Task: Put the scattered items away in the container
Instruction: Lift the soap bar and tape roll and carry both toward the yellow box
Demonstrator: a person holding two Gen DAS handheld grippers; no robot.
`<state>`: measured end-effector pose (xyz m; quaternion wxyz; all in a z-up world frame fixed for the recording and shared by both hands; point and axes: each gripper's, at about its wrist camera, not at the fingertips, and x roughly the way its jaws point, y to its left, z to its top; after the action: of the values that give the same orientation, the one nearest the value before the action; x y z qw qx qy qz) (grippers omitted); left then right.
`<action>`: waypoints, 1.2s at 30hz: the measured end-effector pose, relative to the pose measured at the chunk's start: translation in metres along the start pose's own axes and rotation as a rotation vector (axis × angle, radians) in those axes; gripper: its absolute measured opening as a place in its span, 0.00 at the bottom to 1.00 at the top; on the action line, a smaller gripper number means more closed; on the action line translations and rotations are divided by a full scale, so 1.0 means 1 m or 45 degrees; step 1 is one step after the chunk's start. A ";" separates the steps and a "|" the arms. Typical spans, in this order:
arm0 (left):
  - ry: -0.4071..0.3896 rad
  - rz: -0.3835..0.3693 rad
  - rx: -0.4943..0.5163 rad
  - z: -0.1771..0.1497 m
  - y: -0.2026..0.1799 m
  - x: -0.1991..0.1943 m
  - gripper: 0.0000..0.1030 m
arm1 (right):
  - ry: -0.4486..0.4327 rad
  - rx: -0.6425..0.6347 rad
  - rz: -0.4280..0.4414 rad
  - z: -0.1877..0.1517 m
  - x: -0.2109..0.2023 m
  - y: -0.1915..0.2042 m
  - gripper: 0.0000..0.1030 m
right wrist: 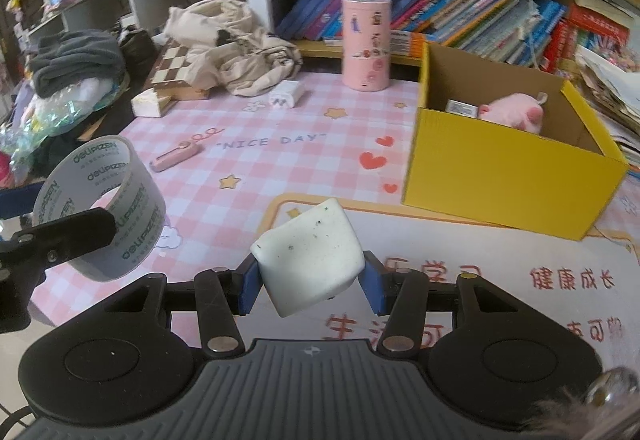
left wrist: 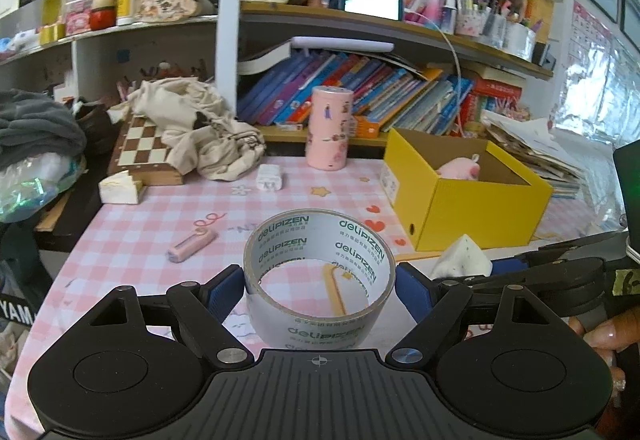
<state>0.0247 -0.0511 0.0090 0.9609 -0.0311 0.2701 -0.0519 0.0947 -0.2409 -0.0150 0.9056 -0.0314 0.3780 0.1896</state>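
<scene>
My left gripper (left wrist: 319, 290) is shut on a grey roll of tape (left wrist: 320, 272), held above the pink checked tablecloth (left wrist: 132, 236); the roll (right wrist: 100, 207) also hangs at the left of the right wrist view. My right gripper (right wrist: 311, 282) is shut on a white speckled block (right wrist: 310, 258), whose tip (left wrist: 464, 256) shows in the left wrist view. The open yellow cardboard box (right wrist: 508, 167) stands ahead to the right; it (left wrist: 472, 207) holds a pink plush toy (right wrist: 514, 111) and a small carton (right wrist: 460, 107). A pink clip-like item (right wrist: 174, 157) and a white charger (right wrist: 286, 93) lie on the cloth.
A tall pink canister (right wrist: 366, 43) stands at the back by the bookshelf (right wrist: 440, 11). A chessboard box (right wrist: 176, 71) under a crumpled beige cloth (right wrist: 232, 43), a white wedge-shaped packet (right wrist: 150, 103) and grey clothing (right wrist: 80, 59) crowd the left. A printed mat (right wrist: 500, 264) lies before the box.
</scene>
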 end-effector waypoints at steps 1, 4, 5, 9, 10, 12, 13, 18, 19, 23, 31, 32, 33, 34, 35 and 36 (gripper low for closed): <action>0.000 -0.006 0.005 0.001 -0.003 0.001 0.81 | -0.002 0.010 -0.007 0.000 -0.001 -0.003 0.47; -0.002 -0.020 0.019 0.003 -0.010 0.004 0.81 | -0.009 0.030 -0.022 -0.001 -0.004 -0.013 0.47; -0.003 -0.026 0.025 0.003 -0.013 0.005 0.81 | -0.012 0.034 -0.026 -0.002 -0.005 -0.016 0.47; -0.005 -0.045 0.049 0.007 -0.027 0.009 0.81 | -0.020 0.047 -0.039 -0.003 -0.009 -0.028 0.47; -0.005 -0.052 0.056 0.008 -0.030 0.010 0.81 | -0.020 0.052 -0.043 -0.004 -0.010 -0.032 0.47; -0.005 -0.065 0.074 0.010 -0.038 0.012 0.81 | -0.023 0.061 -0.050 -0.004 -0.013 -0.038 0.47; -0.003 -0.072 0.081 0.010 -0.041 0.013 0.81 | -0.026 0.065 -0.052 -0.005 -0.015 -0.041 0.47; 0.025 -0.125 0.109 0.011 -0.056 0.020 0.81 | -0.017 0.102 -0.080 -0.013 -0.021 -0.057 0.47; 0.031 -0.139 0.118 0.011 -0.060 0.022 0.81 | -0.016 0.111 -0.088 -0.015 -0.022 -0.061 0.47; 0.052 -0.195 0.160 0.011 -0.077 0.030 0.81 | -0.012 0.167 -0.132 -0.023 -0.029 -0.078 0.47; 0.071 -0.254 0.196 0.012 -0.099 0.040 0.81 | -0.002 0.247 -0.199 -0.033 -0.038 -0.105 0.47; 0.072 -0.258 0.199 0.012 -0.101 0.041 0.81 | -0.002 0.252 -0.204 -0.034 -0.038 -0.107 0.47; 0.073 -0.260 0.201 0.013 -0.103 0.041 0.81 | -0.002 0.255 -0.207 -0.034 -0.039 -0.109 0.47; 0.073 -0.262 0.201 0.013 -0.105 0.042 0.81 | -0.002 0.257 -0.209 -0.035 -0.040 -0.111 0.47; 0.074 -0.263 0.202 0.013 -0.107 0.042 0.81 | -0.002 0.258 -0.210 -0.035 -0.040 -0.113 0.47; 0.074 -0.264 0.202 0.013 -0.109 0.043 0.81 | -0.002 0.258 -0.211 -0.035 -0.041 -0.115 0.47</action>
<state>0.0593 -0.1637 0.0078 0.9416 0.0189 0.2883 -0.1732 0.0868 -0.3673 -0.0217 0.9170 0.0291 0.3907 0.0749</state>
